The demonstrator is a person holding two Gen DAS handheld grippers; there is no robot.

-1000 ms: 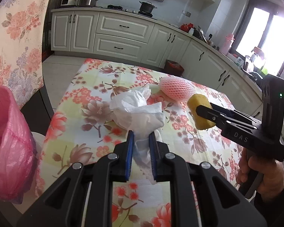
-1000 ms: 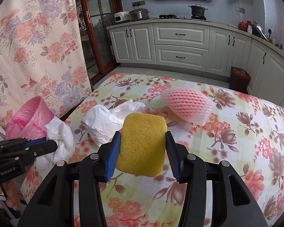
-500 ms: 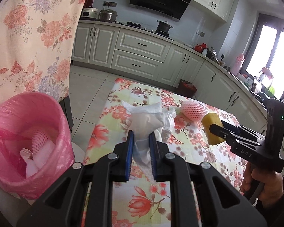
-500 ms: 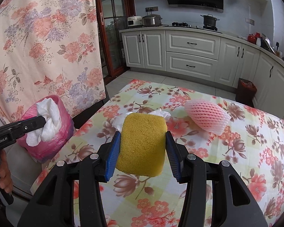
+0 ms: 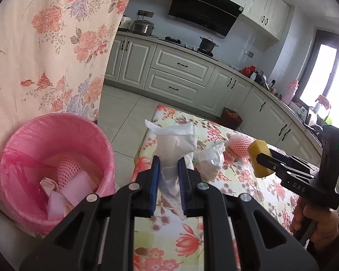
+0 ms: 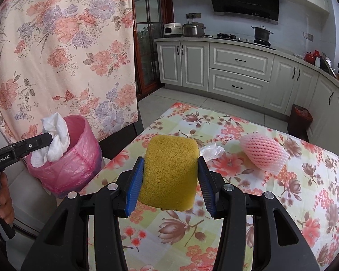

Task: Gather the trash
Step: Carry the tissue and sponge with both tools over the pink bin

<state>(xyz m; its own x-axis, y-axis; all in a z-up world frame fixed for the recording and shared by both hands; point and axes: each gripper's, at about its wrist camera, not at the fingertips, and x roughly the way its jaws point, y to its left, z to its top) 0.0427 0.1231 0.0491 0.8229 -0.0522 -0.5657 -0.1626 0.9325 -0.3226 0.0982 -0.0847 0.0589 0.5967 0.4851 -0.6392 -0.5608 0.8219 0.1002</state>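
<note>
My left gripper point(image 5: 168, 164) is shut on a crumpled white tissue point(image 5: 175, 143), held in the air just right of the pink-lined trash bin point(image 5: 20, 135). From the right wrist view the tissue point(image 6: 55, 140) hangs over the bin point(image 6: 79, 155) rim, with the left gripper point(image 6: 48, 140) beside it. My right gripper point(image 6: 171, 166) is shut on a yellow sponge point(image 6: 169, 171) above the floral table point(image 6: 293, 203). The same sponge point(image 5: 258, 160) shows in the left wrist view, in the right gripper point(image 5: 261, 160). A pink foam fruit net point(image 6: 263, 154) and a clear plastic scrap point(image 6: 211, 151) lie on the table.
The bin holds a foam net point(image 5: 67, 169) and pale scraps. A floral curtain point(image 6: 56, 45) hangs behind the bin. Kitchen cabinets point(image 6: 237, 72) line the far wall, with a small dark bin point(image 6: 300, 118) on the floor. A hand point(image 5: 316, 223) grips the right tool.
Both grippers have swung left and risen. The tissue has travelled from over the table to the bin's edge, and the bin now fills more of the left view. The sponge stays gripped.
</note>
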